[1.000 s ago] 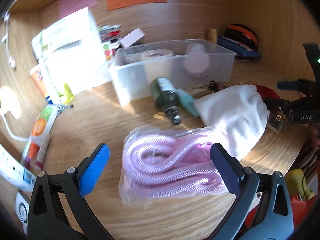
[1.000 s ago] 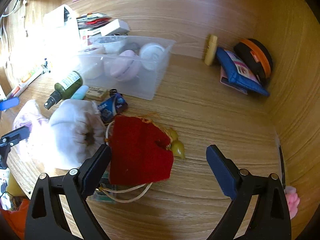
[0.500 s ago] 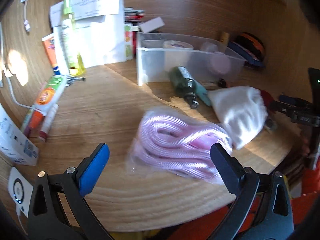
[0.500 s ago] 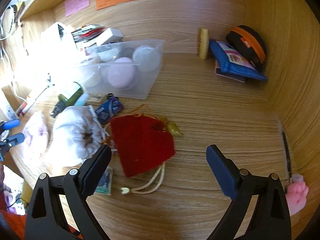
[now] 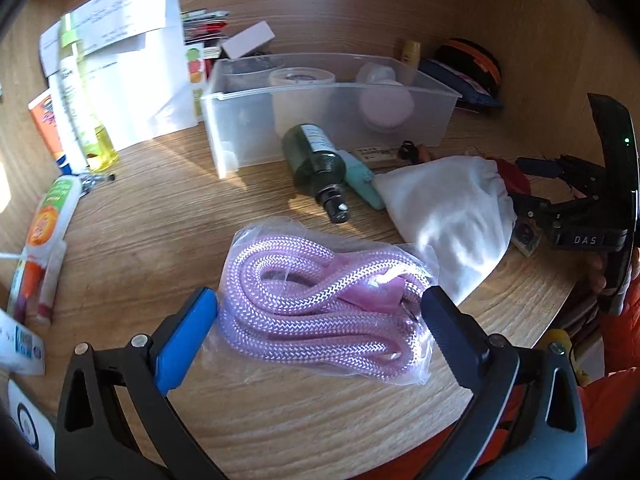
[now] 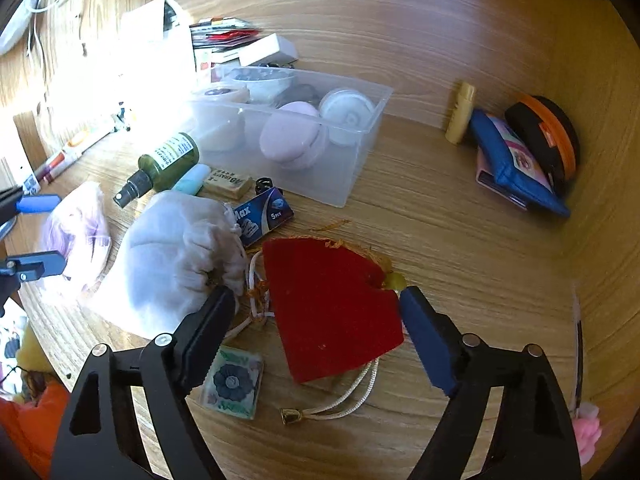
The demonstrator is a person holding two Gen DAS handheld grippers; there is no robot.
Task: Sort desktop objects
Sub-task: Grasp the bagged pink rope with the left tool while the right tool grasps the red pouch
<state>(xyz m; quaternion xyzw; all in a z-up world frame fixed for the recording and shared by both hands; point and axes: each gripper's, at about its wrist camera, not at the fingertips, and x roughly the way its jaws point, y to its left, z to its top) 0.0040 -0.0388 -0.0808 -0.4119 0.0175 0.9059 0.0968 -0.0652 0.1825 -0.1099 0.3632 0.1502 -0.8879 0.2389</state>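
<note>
The left tool (image 5: 319,307) stands wide, its two pads bracketing the bagged pink rope (image 5: 320,312) at centre frame, seemingly lined up to pinch it; whether the pads touch the plastic I cannot tell. The coil's long axis runs left to right across the lower middle of the frame, flat on the tabletop (image 5: 160,232). The right tool (image 6: 313,309) is likewise spread wide around the red pouch (image 6: 332,308), whose cords (image 6: 352,396) trail toward the lower frame. The clear bin (image 5: 328,92), upper centre, looks the likely destination.
</note>
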